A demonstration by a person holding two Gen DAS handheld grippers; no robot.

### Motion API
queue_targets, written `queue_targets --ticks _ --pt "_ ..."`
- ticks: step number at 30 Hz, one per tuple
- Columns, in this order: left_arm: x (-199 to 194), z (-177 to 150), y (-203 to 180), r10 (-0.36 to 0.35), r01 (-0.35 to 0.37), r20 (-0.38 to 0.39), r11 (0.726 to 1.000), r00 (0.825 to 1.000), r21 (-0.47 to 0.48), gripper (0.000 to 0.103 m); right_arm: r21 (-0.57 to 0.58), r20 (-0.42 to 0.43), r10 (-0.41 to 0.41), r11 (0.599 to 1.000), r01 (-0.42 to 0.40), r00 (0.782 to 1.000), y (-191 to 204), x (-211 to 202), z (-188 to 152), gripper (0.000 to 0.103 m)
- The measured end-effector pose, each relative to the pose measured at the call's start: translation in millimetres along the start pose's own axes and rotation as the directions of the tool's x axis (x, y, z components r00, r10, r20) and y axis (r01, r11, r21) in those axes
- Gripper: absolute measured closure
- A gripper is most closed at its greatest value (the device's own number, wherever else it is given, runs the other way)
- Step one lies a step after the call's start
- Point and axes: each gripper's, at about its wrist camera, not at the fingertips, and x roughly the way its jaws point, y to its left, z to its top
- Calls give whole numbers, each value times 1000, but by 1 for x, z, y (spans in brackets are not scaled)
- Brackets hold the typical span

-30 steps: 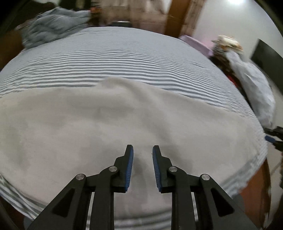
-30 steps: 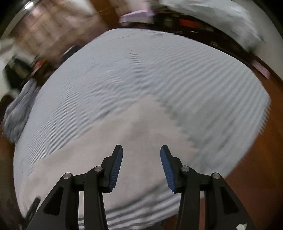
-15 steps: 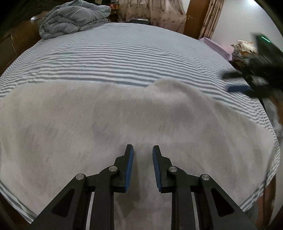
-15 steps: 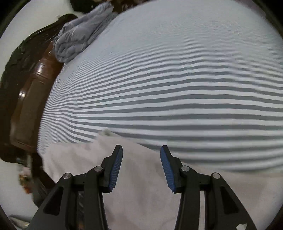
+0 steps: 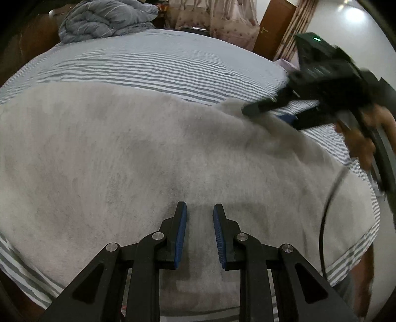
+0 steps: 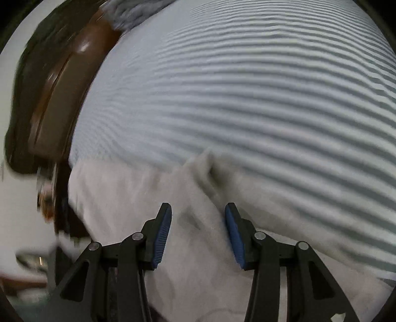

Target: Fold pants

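Note:
The light grey fleecy pants (image 5: 148, 153) lie spread across the near part of a striped bed. My left gripper (image 5: 199, 210) is open and empty, low over the near middle of the pants. My right gripper (image 6: 198, 209) is open, its jaws either side of a raised ridge of the pants (image 6: 203, 173) at their far edge. It also shows in the left wrist view (image 5: 269, 111), at the pants' far right edge, held by a hand.
The bed sheet (image 5: 153, 64) is grey and white striped. A bunched blue-grey duvet (image 5: 106, 17) lies at the far left corner. A brown wooden bed frame (image 6: 61, 86) runs along one side. A door and curtains (image 5: 272, 27) stand behind the bed.
My right gripper has come down to the pants' far edge, with a fabric ridge now between its open jaws. My left gripper has stayed open over the near middle.

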Motion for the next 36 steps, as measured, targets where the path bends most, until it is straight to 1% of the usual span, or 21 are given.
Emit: queue_targets --ticks 1,4,7,9,11,13,15,16,17,18,19,21,22,23,26,27,29,30,31,33,36 --pt "1 0 2 -1 1 3 1000 1000 -2 80 -54 -28 3 999 -5 1000 8 3 -10 60" --pt "2 0 2 4 -4 11 1000 1000 5 80 -153 -76 0 988 -12 997 17 9 -23 59" --pt "0 -6 -1 18 -18 18 1000 1000 19 80 -173 -85 20 984 -35 996 18 15 -16 54" --pt "2 -5 2 21 -21 21 1000 1000 14 80 -158 -48 35 987 -42 998 16 16 -8 54" --pt "1 -10 -7 25 -25 22 1000 999 17 80 -137 9 57 989 -55 998 14 18 6 54" --pt "0 -14 -12 24 -25 24 1000 999 19 80 -107 63 56 993 -49 996 10 20 18 54" --pt "1 -16 -13 20 -20 24 1000 1000 14 80 -64 69 98 994 -94 993 3 26 27 54" --pt "-2 -15 -12 18 -18 23 1000 1000 11 80 -44 63 117 992 -115 991 -2 26 32 56" --pt "-4 -15 -12 16 -17 23 1000 1000 9 80 -23 54 152 988 -151 987 -5 28 35 63" --pt "-4 -15 -11 15 -15 24 1000 1000 8 80 -2 47 207 978 -207 977 -8 27 39 67" --pt "-5 -15 -10 13 -13 25 1000 1000 8 80 4 48 235 972 -236 971 -9 24 42 73" --pt "-5 -16 -10 13 -14 31 1000 999 10 80 -22 49 240 971 -239 969 -4 22 43 84" --pt "-5 -16 -10 15 -15 33 1000 999 11 80 -38 51 237 971 -235 970 -2 20 43 87" --pt "-5 -17 -10 17 -18 36 1000 999 14 80 -26 60 255 967 -254 965 -3 17 44 88" --pt "-4 -21 -11 21 -22 42 1000 999 17 80 -45 116 245 969 -241 963 -5 5 46 91" --pt "-4 -21 -11 21 -21 43 1000 999 15 80 -46 122 215 976 -211 969 -6 6 47 91" --pt "-6 -22 -12 19 -20 44 1000 999 16 80 -16 130 151 988 -151 980 -13 18 54 92" --pt "-6 -22 -11 17 -18 43 1000 999 16 80 11 132 134 991 -136 982 -19 22 55 92" --pt "-6 -23 -10 15 -16 43 1000 999 15 80 35 121 122 991 -127 985 -25 32 58 92" --pt "-8 -23 -10 13 -13 42 1000 999 14 80 19 125 102 994 -105 987 -24 36 59 92" --pt "-8 -24 -11 18 -19 49 1000 999 22 80 43 128 94 994 -100 987 -25 28 60 92"
